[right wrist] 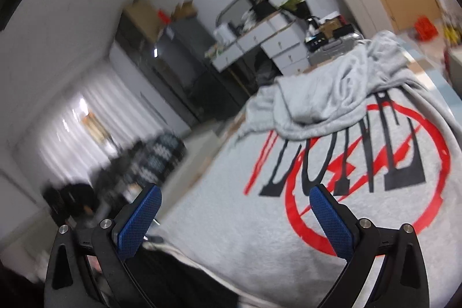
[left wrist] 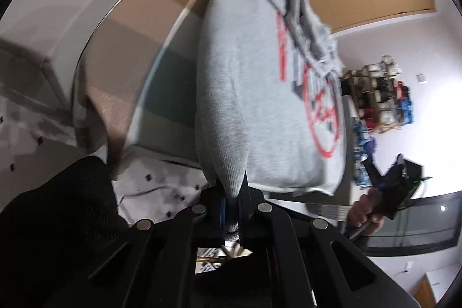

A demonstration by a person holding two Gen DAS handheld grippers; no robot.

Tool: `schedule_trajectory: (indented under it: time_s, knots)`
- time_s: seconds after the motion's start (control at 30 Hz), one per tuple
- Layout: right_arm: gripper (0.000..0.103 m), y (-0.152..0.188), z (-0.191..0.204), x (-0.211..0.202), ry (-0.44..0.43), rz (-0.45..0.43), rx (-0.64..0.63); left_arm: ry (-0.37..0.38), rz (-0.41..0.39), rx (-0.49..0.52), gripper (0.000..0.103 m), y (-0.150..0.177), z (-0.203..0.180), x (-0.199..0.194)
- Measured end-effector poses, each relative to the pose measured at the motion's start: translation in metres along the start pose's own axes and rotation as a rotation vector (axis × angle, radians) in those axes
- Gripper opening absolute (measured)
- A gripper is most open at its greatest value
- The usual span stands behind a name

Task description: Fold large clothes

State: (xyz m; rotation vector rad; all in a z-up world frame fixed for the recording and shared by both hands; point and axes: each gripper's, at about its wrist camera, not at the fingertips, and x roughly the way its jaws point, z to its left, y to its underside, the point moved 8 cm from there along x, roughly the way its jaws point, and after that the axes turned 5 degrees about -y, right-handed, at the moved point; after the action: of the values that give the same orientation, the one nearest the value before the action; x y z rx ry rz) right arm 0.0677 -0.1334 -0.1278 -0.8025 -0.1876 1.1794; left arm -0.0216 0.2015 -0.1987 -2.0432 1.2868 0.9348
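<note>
1. Black linkage bars of the left gripper fill the bottom of the left wrist view, and its jaws are clamped together on a pinched corner of the grey sweatshirt.
2. From that pinch the sweatshirt's fabric runs up and away as a taut ridge, then spreads broad and flat over a bed with a striped cover.
3. Red and black print shows on the garment's chest; in the right wrist view it reads as large black letters across a red circle with a lightning bolt.
4. At the far end a bunched grey part, hood or sleeve, I cannot tell which, lies crumpled over the top of the print.
5. Over the near edge of the sweatshirt the right gripper hovers with its blue-padded fingers wide apart; nothing is between them.
6. Seen from the left wrist camera, the right gripper appears at the right edge, held in a person's hand, just beside the sweatshirt's hem corner.
7. White drawers stand beyond the bed against the wall, with clutter on top.
8. Much of the right wrist view's left side is blurred.
</note>
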Motion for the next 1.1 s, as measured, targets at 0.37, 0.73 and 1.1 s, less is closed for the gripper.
schedule_trajectory:
  time_s: [0.37, 0.73, 1.1]
  knots:
    - [0.103, 0.011, -0.067, -0.13, 0.323, 0.129, 0.146, 0.184, 0.012, 0.111, 0.001, -0.019, -0.052, -0.02]
    - [0.103, 0.101, -0.16, -0.167, 0.456, 0.074, 0.527, 0.215, 0.01, 0.121, 0.001, -0.037, -0.06, -0.02]
    - [0.103, 0.102, -0.191, -0.16, 0.648, 0.024, 0.417, 0.188, 0.016, 0.103, 0.001, -0.035, -0.046, -0.015]
